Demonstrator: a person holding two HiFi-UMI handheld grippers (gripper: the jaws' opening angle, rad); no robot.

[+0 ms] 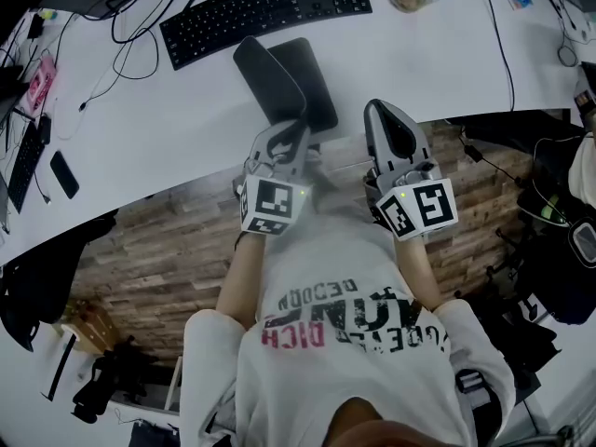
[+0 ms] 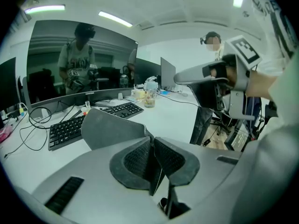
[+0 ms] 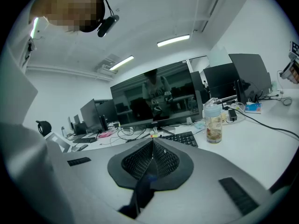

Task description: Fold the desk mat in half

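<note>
Dark grey, thin and limp: one desk mat, lying on the white desk just in front of the black keyboard, its near side at the desk's edge. One part of it stood up off the desk as a curled flap and leaned over the flat part, so the fold seemed begun but not closed. Left tongs: clenched on the mat's thin edge, the sheet pinched between the ribbed pads. This hold at the edge was probably chosen so that the raised half could be carried across and laid onto the other half. Right tongs: pads pressed together with nothing between them, held beside the mat at the desk's near edge and not touching it. They appeared to be kept in reserve, perhaps to steady the flat half or press the crease. Also on the desk: a clear jar, well apart from the mat, and loose cables.
</note>
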